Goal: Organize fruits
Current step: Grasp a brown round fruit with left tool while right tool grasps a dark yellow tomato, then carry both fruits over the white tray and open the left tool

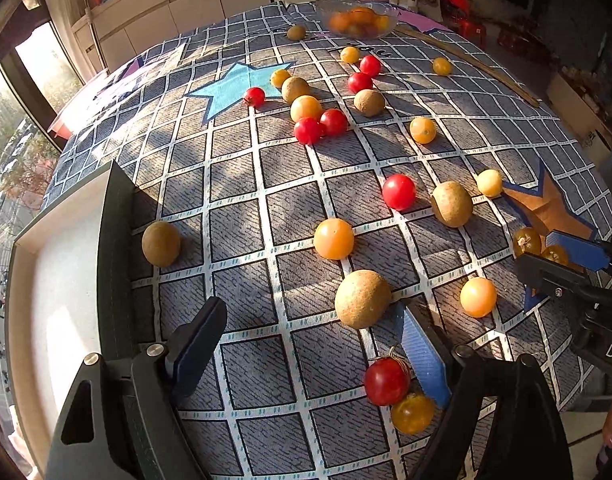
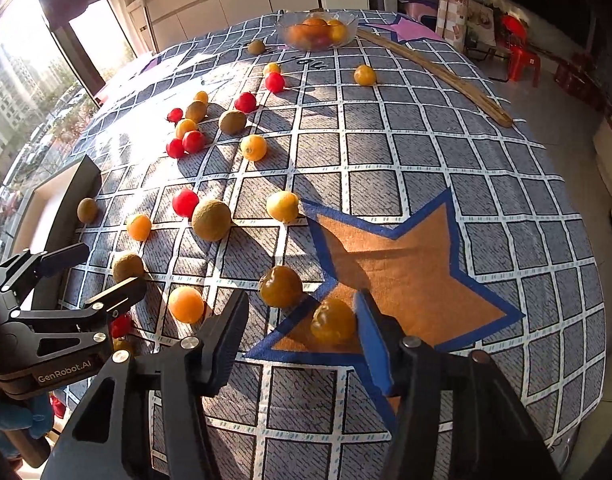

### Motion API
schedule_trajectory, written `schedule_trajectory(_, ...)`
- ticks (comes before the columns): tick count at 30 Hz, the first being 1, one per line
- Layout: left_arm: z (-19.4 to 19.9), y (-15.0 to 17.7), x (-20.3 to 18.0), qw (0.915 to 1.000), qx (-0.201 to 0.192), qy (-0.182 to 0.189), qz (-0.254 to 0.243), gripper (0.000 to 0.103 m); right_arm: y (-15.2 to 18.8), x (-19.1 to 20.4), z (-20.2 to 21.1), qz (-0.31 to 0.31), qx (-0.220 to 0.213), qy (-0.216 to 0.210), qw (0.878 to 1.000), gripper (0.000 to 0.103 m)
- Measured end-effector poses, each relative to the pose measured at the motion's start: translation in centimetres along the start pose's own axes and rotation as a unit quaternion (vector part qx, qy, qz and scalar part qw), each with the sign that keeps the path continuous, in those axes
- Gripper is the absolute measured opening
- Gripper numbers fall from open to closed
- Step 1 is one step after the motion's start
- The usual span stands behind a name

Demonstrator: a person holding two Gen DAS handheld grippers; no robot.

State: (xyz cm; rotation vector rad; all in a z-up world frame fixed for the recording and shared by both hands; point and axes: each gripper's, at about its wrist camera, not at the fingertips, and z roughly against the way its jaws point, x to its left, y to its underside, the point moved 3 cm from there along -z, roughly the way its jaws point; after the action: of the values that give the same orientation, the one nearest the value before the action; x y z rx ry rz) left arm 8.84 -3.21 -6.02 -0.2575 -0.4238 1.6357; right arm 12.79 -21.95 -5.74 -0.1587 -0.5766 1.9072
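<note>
Both grippers' fingers spread: left gripper [image 1: 312,344] near white tray [image 1: 37,280], right gripper [image 2: 301,320] over tablecloth [image 2: 386,160].

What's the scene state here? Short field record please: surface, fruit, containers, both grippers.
surface: checked cloth with star patches
fruit: red tomatoes, yellow-orange tomatoes and brown round fruits, scattered loose
bowl: glass bowl at far edge, holding orange fruit
tray: white tray at left edge, nothing visible in it
left hand-held gripper: open, nothing held, brown fruit just ahead
right hand-held gripper: open, dark yellow tomato between fingers, not clamped
other: wooden stick at far right
</note>
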Motion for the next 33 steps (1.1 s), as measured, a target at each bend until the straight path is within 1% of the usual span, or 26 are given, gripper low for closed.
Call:
schedule_trajectory(2, 0.0, -0.1, -0.2, 1.0, -0.005, 0.003, -0.003, 0.083, -0.1, 0.4, -0.2, 0.013, -0.001, 0.003, 1.0, 0.051)
schedule_trajectory(3, 0.0, -0.3, -0.3, 0.9999, -0.007, 0.009, -0.004, 0.076, -0.2, 0.5, -0.3, 0.018, -0.001, 0.003, 1.0, 0.05)
schedule_trajectory(4, 0.0, -0.4, -0.4, 0.9999, -0.008, 0.012, -0.005, 0.072, -0.3, 0.7, -0.3, 0.022, -0.002, 0.004, 1.0, 0.049)
schedule_trajectory(5, 0.0, -0.5, -0.5, 0.9999, -0.008, 0.012, -0.005, 0.071, -0.3, 0.8, -0.3, 0.026, -0.003, 0.004, 1.0, 0.044)
schedule_trajectory(6, 0.0, -0.6, -0.6, 0.9999, -0.01, 0.013, -0.004, 0.067, -0.3, 1.0, -0.4, 0.03, -0.003, 0.004, 1.0, 0.04)
schedule_trajectory(7, 0.1, -0.7, -0.6, 0.9998, -0.01, 0.018, -0.003, 0.057, -0.3, 1.1, -0.4, 0.032, -0.002, 0.004, 0.999, 0.029)
schedule_trajectory(8, 0.1, -0.7, -0.7, 0.9996, -0.01, 0.026, 0.0, 0.052, -0.3, 1.2, -0.4, 0.033, -0.002, 0.003, 0.999, 0.023)
schedule_trajectory(10, 0.3, -0.7, -1.0, 0.999, -0.01, 0.043, 0.0, 0.027, -0.2, 1.3, -0.4, 0.036, -0.005, 0.002, 0.999, 0.023)
schedule_trajectory(12, 0.4, -0.6, -1.2, 0.9991, -0.012, 0.04, -0.005, 0.027, -0.1, 1.3, -0.3, 0.034, -0.005, -0.002, 0.999, 0.023)
schedule_trajectory(16, 1.0, -0.1, -0.9, 0.9982, -0.011, 0.058, 0.002, 0.027, 0.3, 1.2, 0.2, 0.018, -0.005, -0.017, 1.0, 0.023)
schedule_trajectory(22, 3.9, 1.0, 0.4, 0.9969, -0.033, 0.07, 0.011, 0.027, 0.2, 1.8, 2.0, 0.007, -0.013, -0.034, 0.999, 0.023)
schedule_trajectory(28, 6.4, 2.2, 3.7, 0.9951, -0.048, 0.079, 0.035, 0.027, -0.4, 4.7, 3.9, 0.023, -0.022, -0.052, 0.998, 0.023)
schedule_trajectory(33, 7.7, 3.8, 7.4, 0.9952, -0.054, 0.058, 0.057, 0.027, -0.7, 8.6, 4.7, 0.048, -0.023, -0.07, 0.996, 0.023)
